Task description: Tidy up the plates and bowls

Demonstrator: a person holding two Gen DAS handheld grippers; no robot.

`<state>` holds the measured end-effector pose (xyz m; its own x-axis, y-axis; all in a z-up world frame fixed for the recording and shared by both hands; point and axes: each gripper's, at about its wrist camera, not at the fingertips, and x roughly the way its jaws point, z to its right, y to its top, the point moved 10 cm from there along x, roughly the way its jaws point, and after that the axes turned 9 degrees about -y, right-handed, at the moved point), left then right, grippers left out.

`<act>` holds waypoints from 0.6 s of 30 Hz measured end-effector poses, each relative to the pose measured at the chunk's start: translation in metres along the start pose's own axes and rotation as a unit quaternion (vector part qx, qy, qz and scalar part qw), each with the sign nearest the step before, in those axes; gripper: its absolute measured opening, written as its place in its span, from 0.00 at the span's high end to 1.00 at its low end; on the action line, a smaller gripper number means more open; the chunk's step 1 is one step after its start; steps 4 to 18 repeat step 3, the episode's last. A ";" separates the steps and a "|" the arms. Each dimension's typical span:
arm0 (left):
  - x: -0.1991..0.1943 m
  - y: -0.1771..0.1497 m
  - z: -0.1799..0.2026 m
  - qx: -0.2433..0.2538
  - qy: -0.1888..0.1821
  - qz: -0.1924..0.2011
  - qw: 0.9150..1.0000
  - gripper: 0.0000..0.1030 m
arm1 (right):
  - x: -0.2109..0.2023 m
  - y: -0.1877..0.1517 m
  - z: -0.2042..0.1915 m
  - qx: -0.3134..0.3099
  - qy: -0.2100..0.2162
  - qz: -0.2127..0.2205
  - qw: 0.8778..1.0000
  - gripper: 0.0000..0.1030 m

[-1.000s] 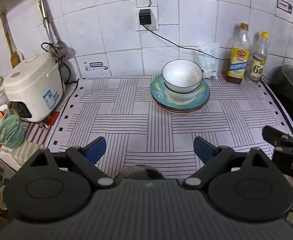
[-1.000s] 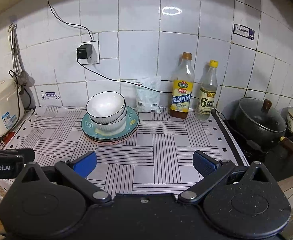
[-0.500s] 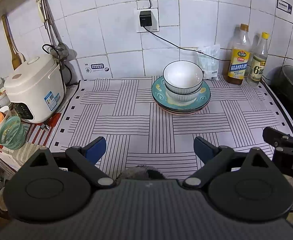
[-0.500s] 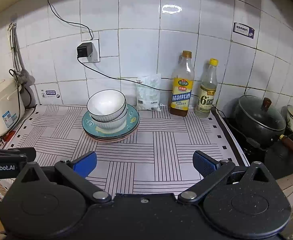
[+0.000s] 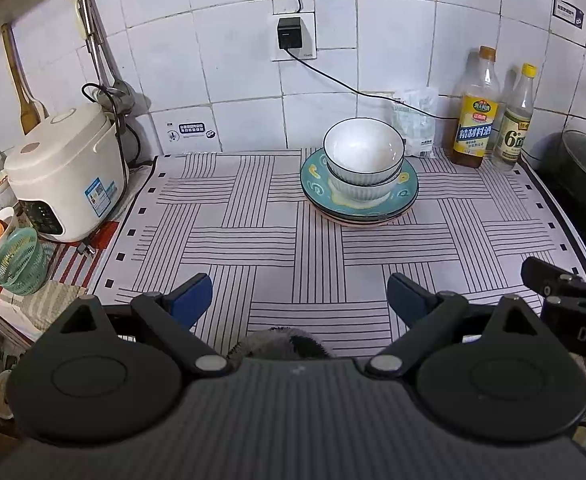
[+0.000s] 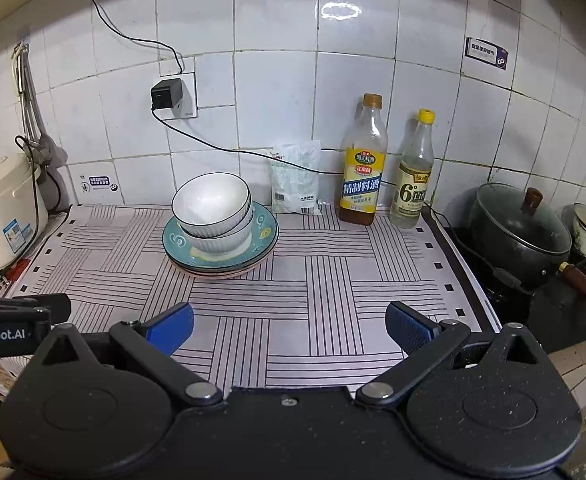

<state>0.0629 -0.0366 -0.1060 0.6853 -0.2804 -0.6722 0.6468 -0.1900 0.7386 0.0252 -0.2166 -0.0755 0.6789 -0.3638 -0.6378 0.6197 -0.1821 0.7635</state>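
Note:
Two white ribbed bowls (image 5: 364, 156) (image 6: 212, 210) sit nested on a stack of teal plates (image 5: 407, 196) (image 6: 265, 232) with a pink plate at the bottom, near the back of the striped mat (image 5: 293, 240) (image 6: 333, 280). My left gripper (image 5: 299, 294) hangs open over the mat's front edge, well short of the stack, with nothing between its blue pads. My right gripper (image 6: 289, 322) is open too, empty, in front and to the right of the stack. Part of each gripper's body shows at the edge of the other's view.
A white rice cooker (image 5: 67, 170) stands at the left with a green basket (image 5: 19, 260) in front. Two bottles (image 6: 363, 164) (image 6: 413, 172) and a white bag (image 6: 296, 178) line the back wall. A black lidded pot (image 6: 521, 228) sits on the stove at the right. A cable hangs from the wall socket (image 5: 291, 32).
Both grippers have drawn back and risen slightly, so the stack looks a little farther and lower in view. The jaws stay as wide as before.

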 end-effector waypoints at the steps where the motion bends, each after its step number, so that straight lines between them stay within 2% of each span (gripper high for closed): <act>1: 0.000 0.000 0.001 0.002 -0.002 -0.001 1.000 0.08 | 0.000 0.000 0.000 0.000 0.000 -0.001 1.000 0.00; 18: 0.001 0.000 0.000 0.000 -0.005 -0.002 1.000 0.06 | 0.000 0.000 0.000 -0.002 0.002 0.000 1.000 0.00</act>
